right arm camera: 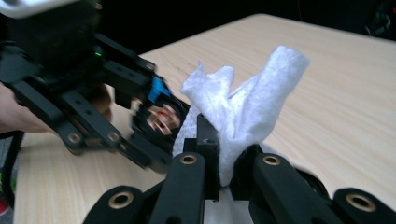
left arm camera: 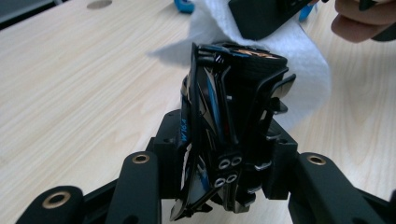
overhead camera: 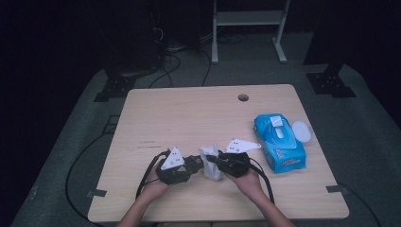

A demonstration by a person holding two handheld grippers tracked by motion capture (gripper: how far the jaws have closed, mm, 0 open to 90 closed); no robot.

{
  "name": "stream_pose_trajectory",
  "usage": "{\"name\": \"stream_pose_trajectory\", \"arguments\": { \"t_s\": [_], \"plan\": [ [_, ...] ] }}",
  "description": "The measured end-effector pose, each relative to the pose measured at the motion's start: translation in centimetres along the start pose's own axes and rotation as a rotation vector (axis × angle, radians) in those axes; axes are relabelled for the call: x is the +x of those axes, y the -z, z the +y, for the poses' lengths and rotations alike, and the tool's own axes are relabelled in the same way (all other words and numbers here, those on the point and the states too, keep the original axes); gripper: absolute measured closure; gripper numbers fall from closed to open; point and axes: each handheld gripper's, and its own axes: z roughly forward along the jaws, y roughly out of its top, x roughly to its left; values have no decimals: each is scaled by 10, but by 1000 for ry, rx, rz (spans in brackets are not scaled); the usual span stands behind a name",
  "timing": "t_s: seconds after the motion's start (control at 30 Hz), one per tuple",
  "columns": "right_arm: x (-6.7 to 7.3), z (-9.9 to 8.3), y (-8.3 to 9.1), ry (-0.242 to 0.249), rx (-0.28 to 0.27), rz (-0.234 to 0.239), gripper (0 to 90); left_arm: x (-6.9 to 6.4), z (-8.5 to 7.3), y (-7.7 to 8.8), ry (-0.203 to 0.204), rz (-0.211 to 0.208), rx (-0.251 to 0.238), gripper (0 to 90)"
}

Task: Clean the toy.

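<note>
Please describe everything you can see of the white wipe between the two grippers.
The white wipe is a thin, soft sheet that looks like textured non-woven cloth or paper. It is crumpled and bunched, with loose folds standing upward. The right gripper is shut on its lower part. It lies against the dark object clamped in the left gripper, above the wooden table. In the high view it sits between both grippers, left of the blue wipes pack.
</note>
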Motion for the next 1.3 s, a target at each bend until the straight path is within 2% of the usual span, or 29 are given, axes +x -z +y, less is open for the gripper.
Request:
{"name": "stream_pose_trajectory", "arguments": {
  "t_s": [0.07, 0.17, 0.27, 0.33, 0.37, 0.43, 0.63, 0.7, 0.77, 0.93, 1.07, 1.13, 1.23, 1.3],
  "plan": [
    [-4, -3, 0, 9, 16, -28, 852, 1, -3, 0, 0, 2, 22, 585],
    [-15, -7, 0, -21, 32, -61, 851, 2, -5, -2, -3, 5, 49, 586],
    [-23, -10, 2, -6, 50, -118, 851, 4, -7, -2, 7, 4, 62, 586],
    [-28, -13, 3, -17, 51, -134, 852, 6, -9, -2, 13, 0, 69, 586],
    [-31, -14, 4, -35, 38, -127, 852, 6, -9, -3, 17, 1, 74, 586],
    [-32, -13, 4, -28, 45, -142, 851, 7, -11, -5, 18, 1, 96, 586],
    [-27, -13, 1, -28, 39, -137, 851, 9, -17, -7, 31, 1, 153, 582],
    [-27, -12, 1, -26, 39, -131, 851, 9, -17, -8, 22, 3, 170, 569],
    [-26, -12, -1, -39, 37, -107, 852, 9, -15, -6, 43, 3, 142, 523],
    [-26, -10, -2, -35, 39, -103, 852, 9, -11, -3, 41, 13, 116, 530],
    [-38, -11, 4, -76, 20, -121, 852, 8, -10, -3, 4, 9, 133, 575],
    [-46, -15, 7, -112, 20, -127, 852, 9, -9, -3, 4, 3, 138, 577],
    [-55, -23, 4, -175, 32, -85, 852, 9, -9, -3, -2, -2, 137, 578],
    [-56, -23, 3, -198, 15, -55, 852, 10, -9, -1, -15, -12, 145, 578]
  ]
}}
